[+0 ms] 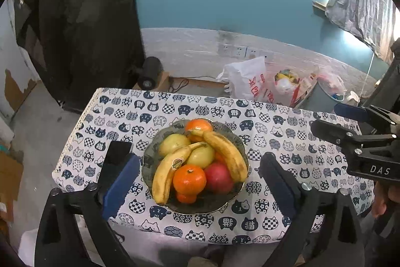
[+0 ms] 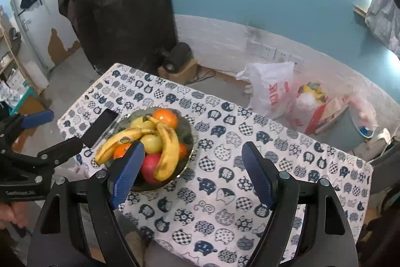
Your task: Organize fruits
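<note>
A dark bowl (image 1: 150, 157) (image 2: 188, 134) stands on the cat-print tablecloth (image 1: 275, 132) (image 2: 225, 192). It holds two bananas (image 1: 226, 154) (image 2: 170, 154), several oranges (image 1: 189, 178) (image 2: 165, 117), two yellow-green fruits (image 1: 201, 155) (image 2: 151, 143) and a red apple (image 1: 218, 178) (image 2: 150, 167). My left gripper (image 1: 200, 159) (image 2: 63, 128) hovers above the bowl's near side, open and empty. To the right of the bowl my right gripper (image 2: 192, 147) (image 1: 327, 117) is open over the cloth, nothing between its fingers.
A black phone (image 2: 101, 127) (image 1: 117, 149) lies on the cloth just left of the bowl. Beyond the table's far edge, white plastic bags (image 1: 247, 79) (image 2: 272, 89), a grey bucket (image 2: 355, 127) and a black cylinder on a box (image 1: 150, 74) sit on the floor.
</note>
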Tool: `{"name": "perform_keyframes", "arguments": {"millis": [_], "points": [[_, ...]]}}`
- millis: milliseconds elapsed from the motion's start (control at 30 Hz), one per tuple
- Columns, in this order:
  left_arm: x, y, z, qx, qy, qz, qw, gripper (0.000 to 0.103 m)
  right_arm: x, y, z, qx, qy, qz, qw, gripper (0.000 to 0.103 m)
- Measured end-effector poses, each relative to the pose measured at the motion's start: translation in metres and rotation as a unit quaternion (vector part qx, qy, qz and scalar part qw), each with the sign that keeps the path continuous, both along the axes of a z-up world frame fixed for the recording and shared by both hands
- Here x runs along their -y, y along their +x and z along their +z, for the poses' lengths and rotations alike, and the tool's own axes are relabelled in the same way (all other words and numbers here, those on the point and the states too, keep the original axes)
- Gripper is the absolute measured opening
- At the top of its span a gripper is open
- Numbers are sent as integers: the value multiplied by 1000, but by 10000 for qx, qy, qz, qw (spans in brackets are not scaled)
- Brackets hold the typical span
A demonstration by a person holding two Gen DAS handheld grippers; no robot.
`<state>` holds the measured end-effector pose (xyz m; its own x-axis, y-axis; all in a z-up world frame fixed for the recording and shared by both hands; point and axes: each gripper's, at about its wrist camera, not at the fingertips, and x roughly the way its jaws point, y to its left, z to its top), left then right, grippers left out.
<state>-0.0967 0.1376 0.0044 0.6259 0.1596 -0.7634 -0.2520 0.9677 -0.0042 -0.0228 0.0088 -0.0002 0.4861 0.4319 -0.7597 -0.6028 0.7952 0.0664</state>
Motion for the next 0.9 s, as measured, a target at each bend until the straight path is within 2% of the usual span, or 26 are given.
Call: {"name": "perform_keyframes", "arguments": {"millis": [467, 900], "points": [[23, 9, 2, -131, 202, -240, 9994, 99, 20, 9, -6, -88, 50, -152, 9998, 79], [30, 13, 2, -177, 241, -312, 9991, 99, 24, 12, -10, -113, 18, -203, 9997, 79]]}}
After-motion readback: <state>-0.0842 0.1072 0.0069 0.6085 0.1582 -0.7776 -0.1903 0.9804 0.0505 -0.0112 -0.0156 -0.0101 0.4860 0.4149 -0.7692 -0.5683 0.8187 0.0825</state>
